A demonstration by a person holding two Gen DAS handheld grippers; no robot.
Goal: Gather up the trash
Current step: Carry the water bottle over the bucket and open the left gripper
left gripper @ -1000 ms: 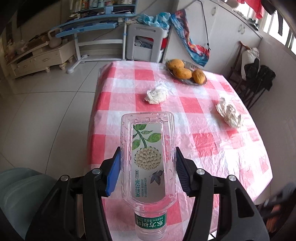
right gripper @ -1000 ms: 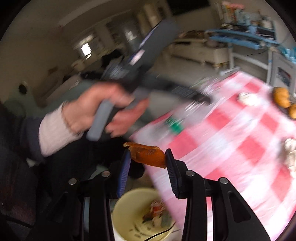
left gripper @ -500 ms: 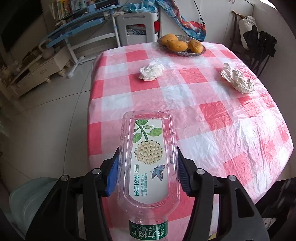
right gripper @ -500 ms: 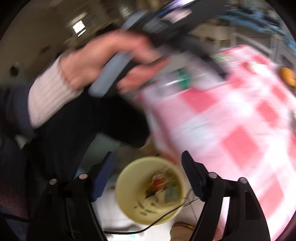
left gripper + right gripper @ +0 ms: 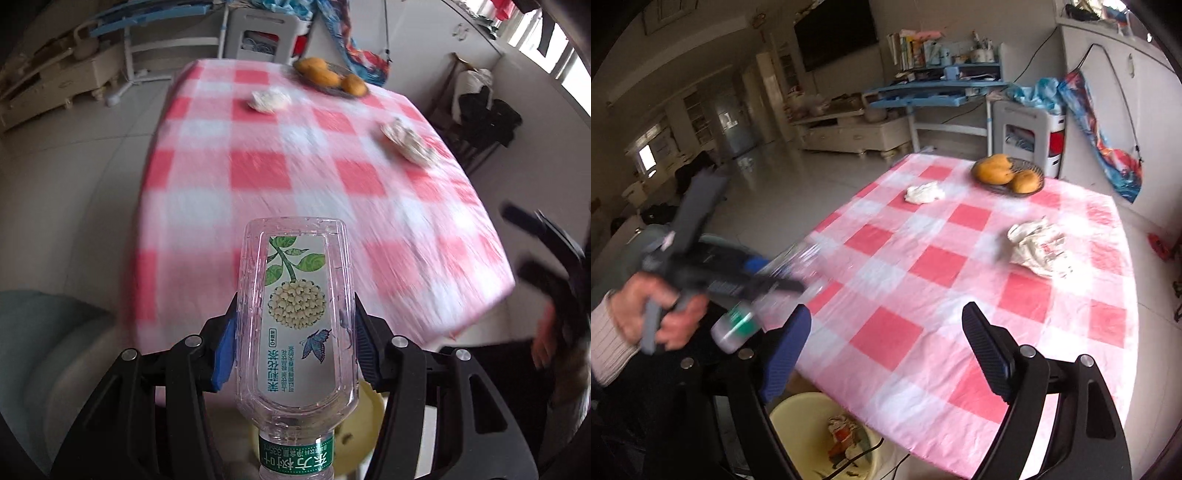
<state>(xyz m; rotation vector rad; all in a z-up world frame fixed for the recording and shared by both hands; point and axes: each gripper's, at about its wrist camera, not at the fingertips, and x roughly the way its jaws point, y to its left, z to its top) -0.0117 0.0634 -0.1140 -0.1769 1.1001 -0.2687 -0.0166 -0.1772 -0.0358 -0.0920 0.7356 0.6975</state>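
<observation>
My left gripper (image 5: 295, 339) is shut on a clear plastic bottle (image 5: 297, 317) with a green cap band, held cap-down above the yellow trash bin (image 5: 365, 424). That bottle also shows blurred in the right wrist view (image 5: 768, 291). My right gripper (image 5: 886, 350) is open and empty over the table's near edge. The yellow bin (image 5: 798, 417) below it holds scraps. Two crumpled white paper wads lie on the checked tablecloth: one near the fruit (image 5: 923, 192), one to the right (image 5: 1039, 248). Both wads also show in the left wrist view, one far (image 5: 269, 100) and one right (image 5: 408, 142).
A red-and-white checked table (image 5: 938, 266) carries a wire bowl of orange fruit (image 5: 1008, 174). A white stool (image 5: 1027, 133) and a blue desk (image 5: 938, 88) stand behind it. A teal seat (image 5: 40, 332) is at my left.
My right gripper opened, released the orange peel over the bin, and swung up toward the table. My left gripper pulled the bottle back off the table to above the bin.
</observation>
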